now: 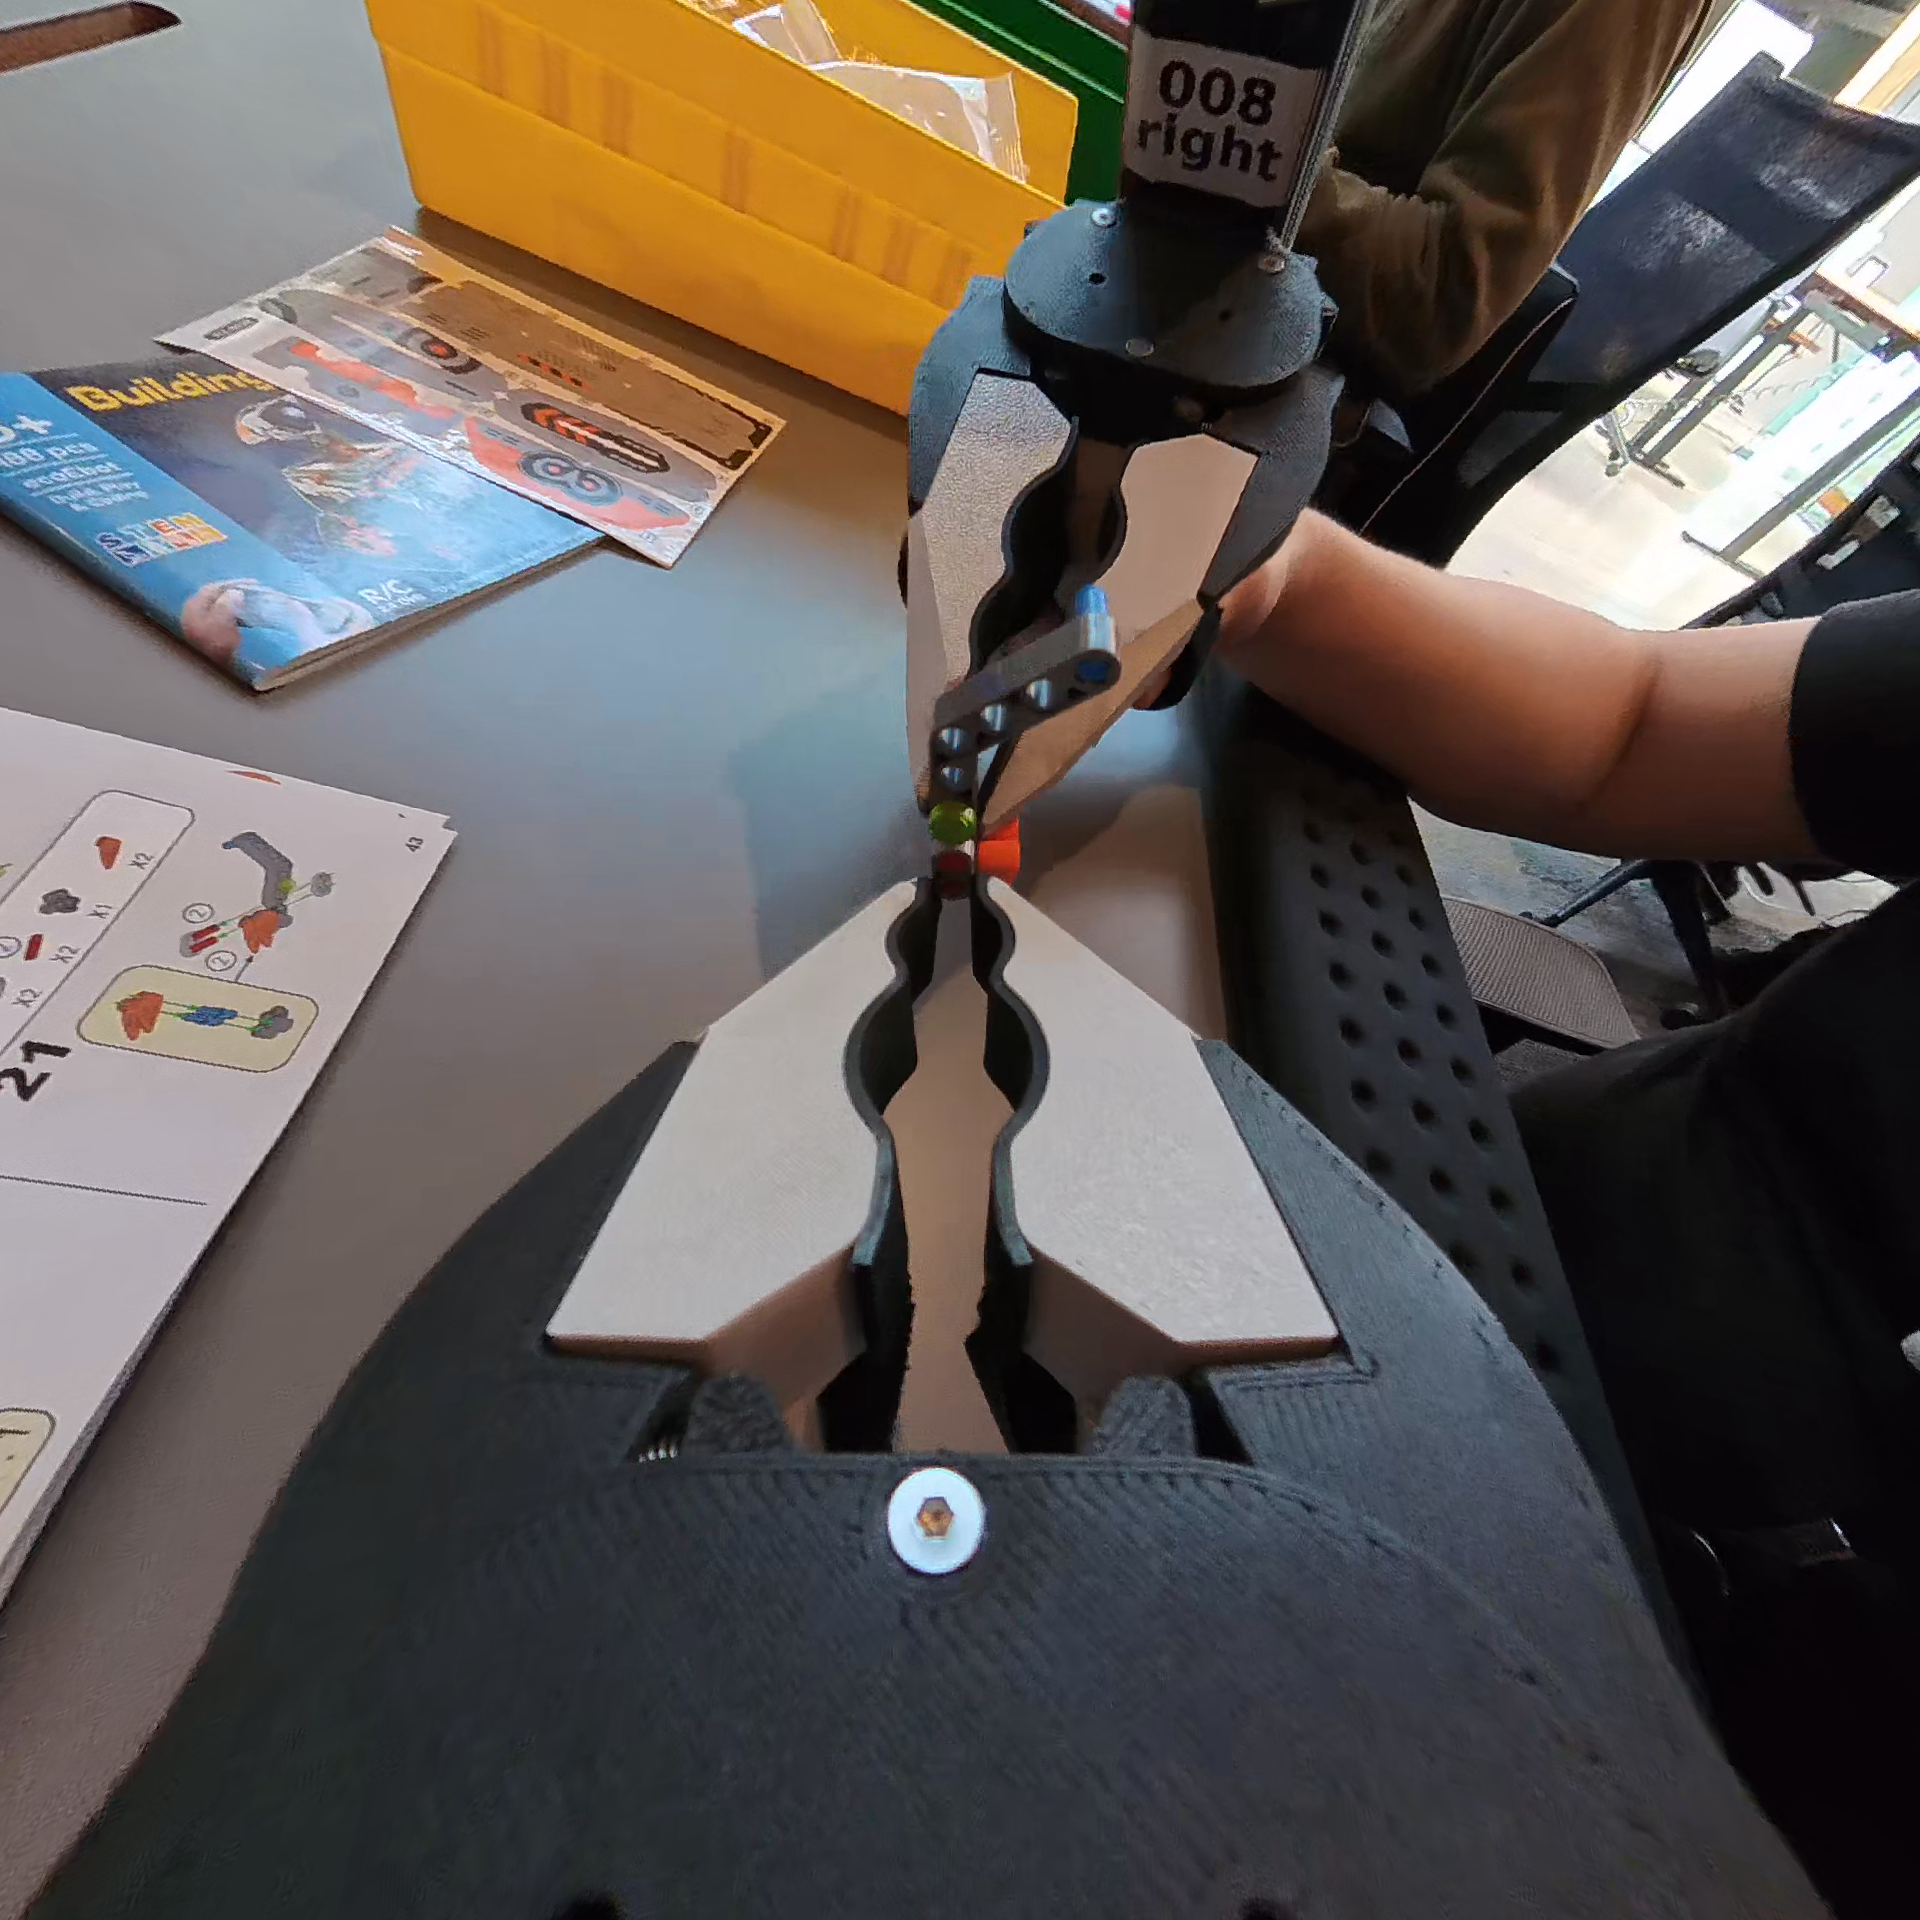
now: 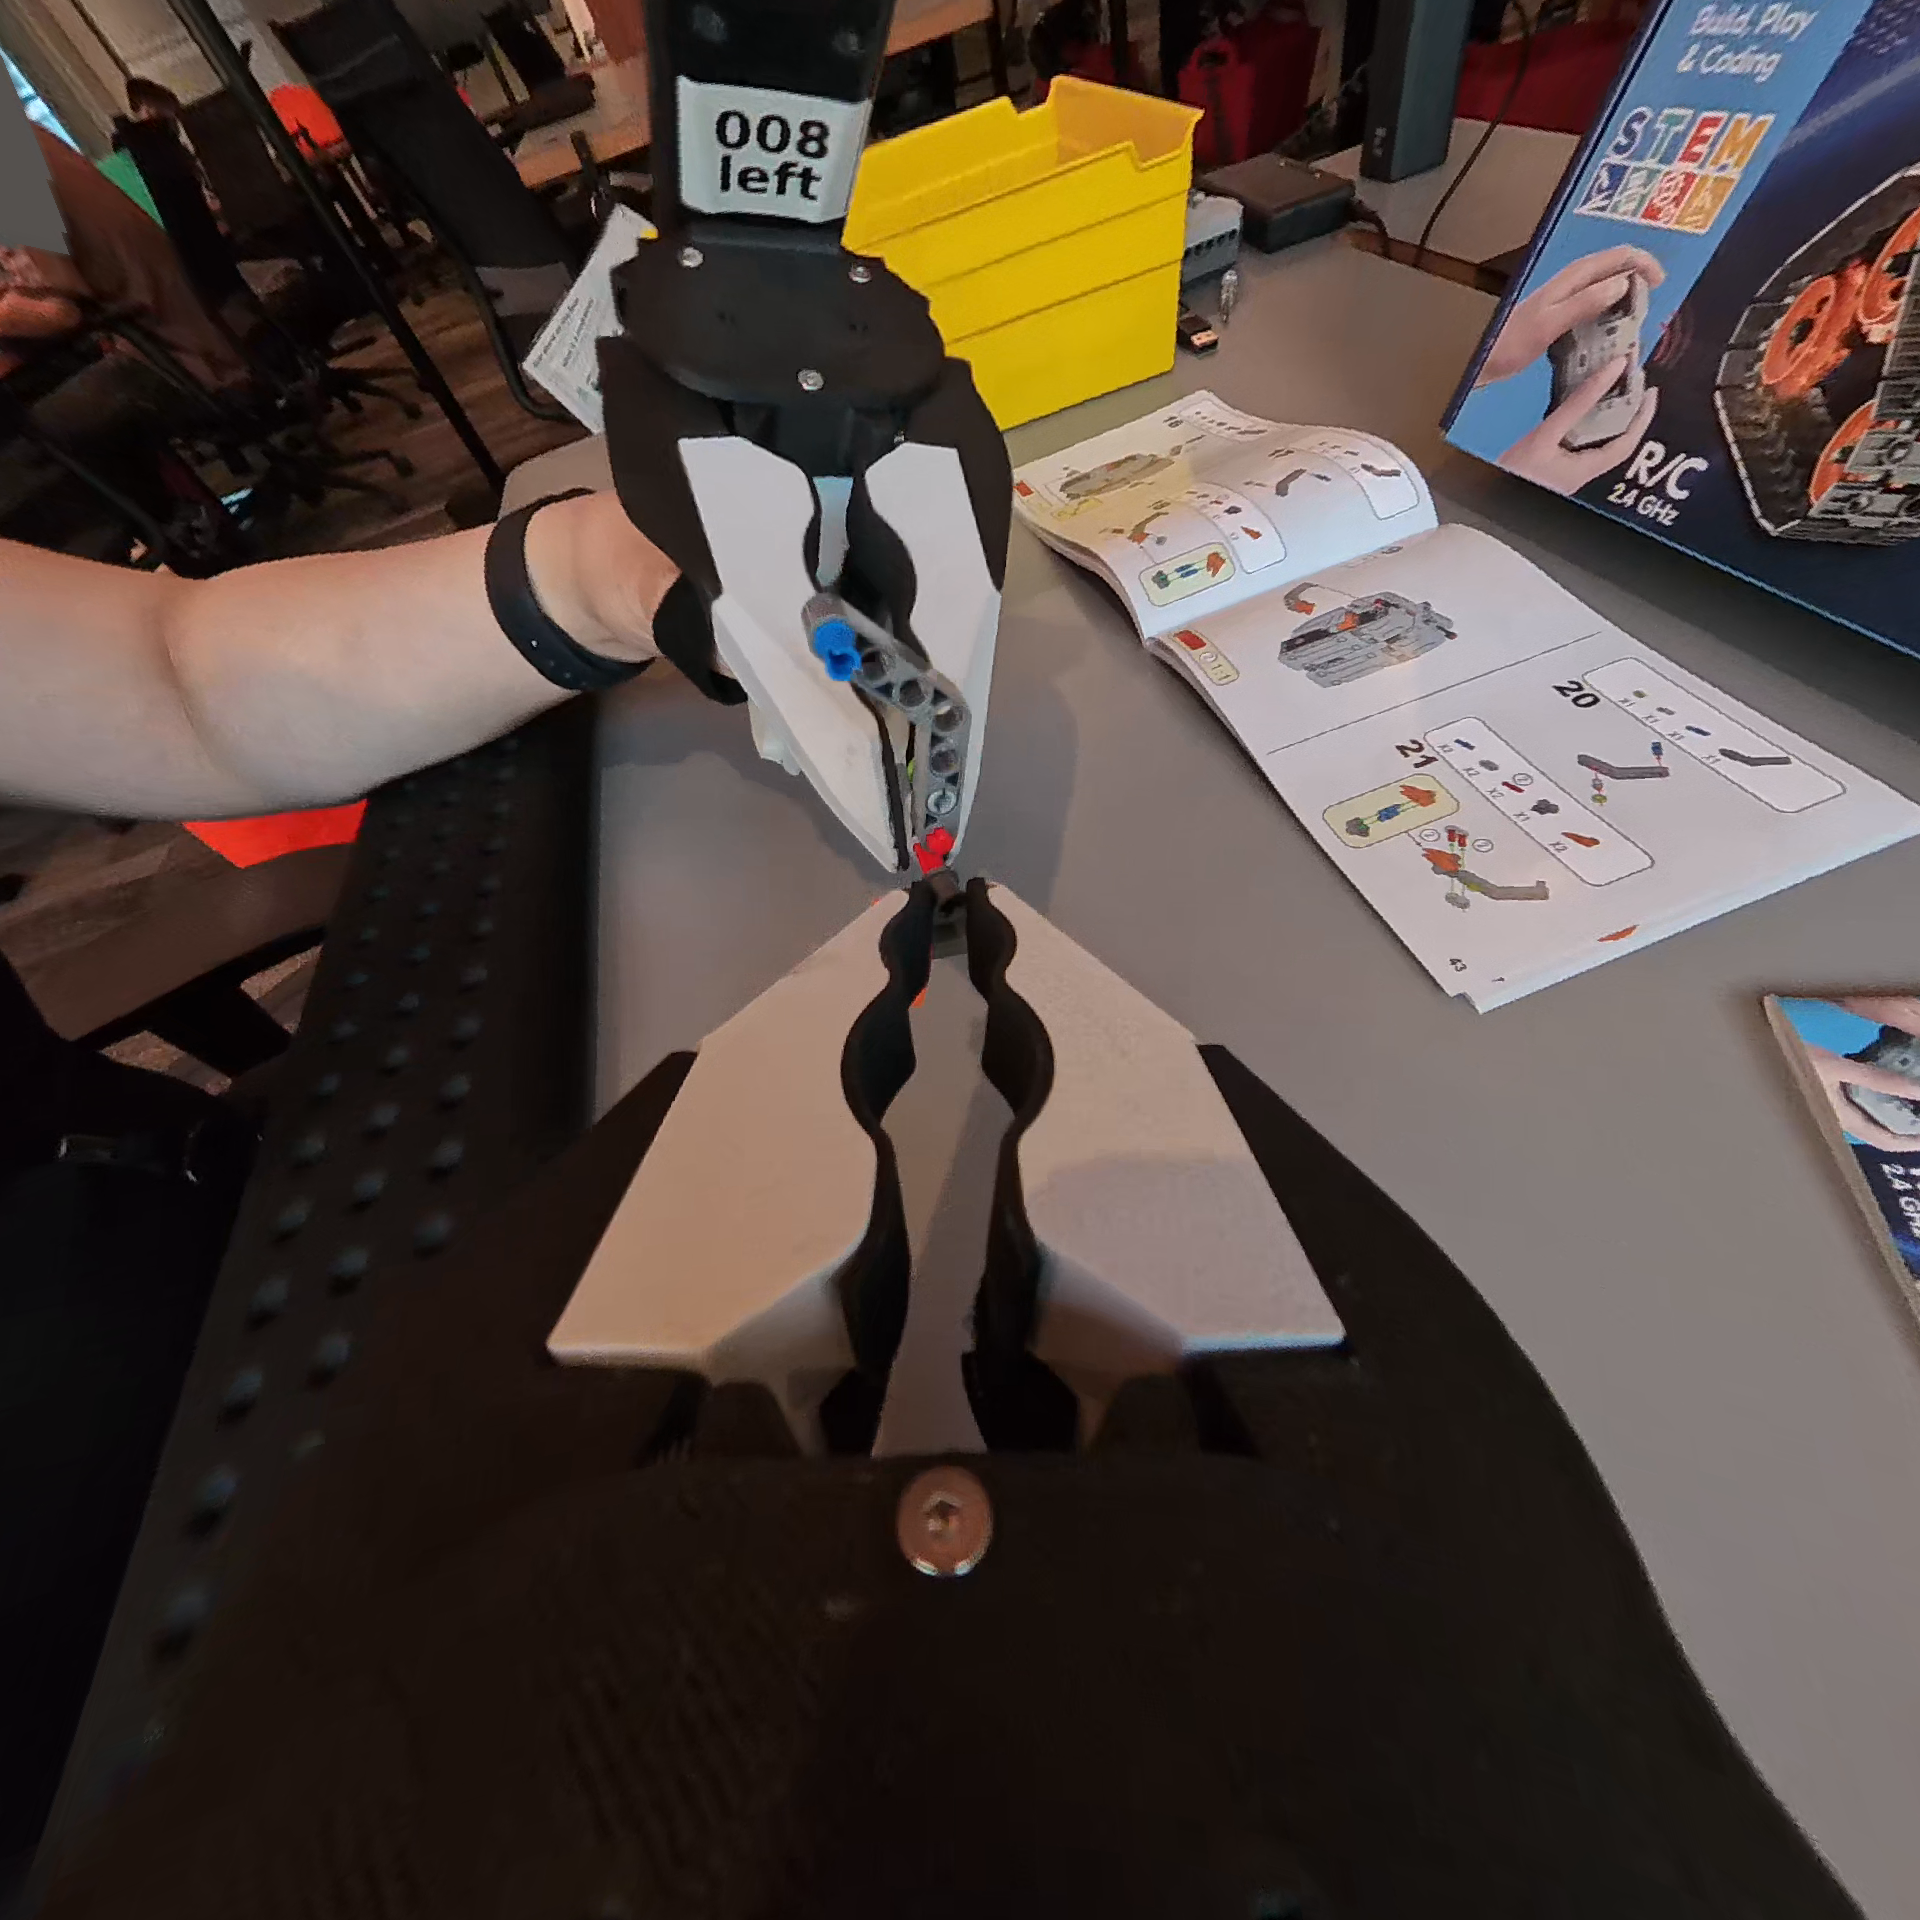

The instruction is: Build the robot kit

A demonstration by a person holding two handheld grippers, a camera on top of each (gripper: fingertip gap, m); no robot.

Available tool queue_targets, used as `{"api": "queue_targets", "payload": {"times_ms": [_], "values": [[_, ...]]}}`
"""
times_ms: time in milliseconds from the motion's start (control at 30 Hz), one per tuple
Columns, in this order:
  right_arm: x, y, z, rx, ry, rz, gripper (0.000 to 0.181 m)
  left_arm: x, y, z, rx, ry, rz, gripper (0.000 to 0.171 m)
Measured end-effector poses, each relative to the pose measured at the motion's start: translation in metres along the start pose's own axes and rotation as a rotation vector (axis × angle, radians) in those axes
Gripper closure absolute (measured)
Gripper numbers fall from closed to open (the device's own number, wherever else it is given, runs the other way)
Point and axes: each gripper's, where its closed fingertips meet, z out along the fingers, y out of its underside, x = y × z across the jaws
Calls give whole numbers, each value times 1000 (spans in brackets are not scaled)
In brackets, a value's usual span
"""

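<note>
Grey table (image 1: 623, 727) — left gripper (image 1: 951, 888) and right gripper (image 2: 945, 894) pinch one beam assembly (image 1: 1023, 696)

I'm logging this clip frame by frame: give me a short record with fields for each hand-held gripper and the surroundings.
left hand-held gripper: tips closed on the small red piece below the grey angled plastic beam
right hand-held gripper: tips closed on a small dark grey piece at the same beam's foot
beam: rising between both tips, blue pin at its top
table: open white instruction booklet, yellow plastic bin
</note>
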Motion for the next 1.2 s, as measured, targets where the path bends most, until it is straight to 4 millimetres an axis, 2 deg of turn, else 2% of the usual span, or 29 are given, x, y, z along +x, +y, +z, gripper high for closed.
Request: {"api": "queue_targets", "payload": {"times_ms": [467,767,1200], "values": [[11,19,9,-60,20,67,175,-14,13,7,1,50,-115,167],[7,21,20,12,-131,267,175,-17,9,3,48,102,-188,167],[13,14,20,89,-160,401,175,-22,4,-1,85,71,-202,167]]}}
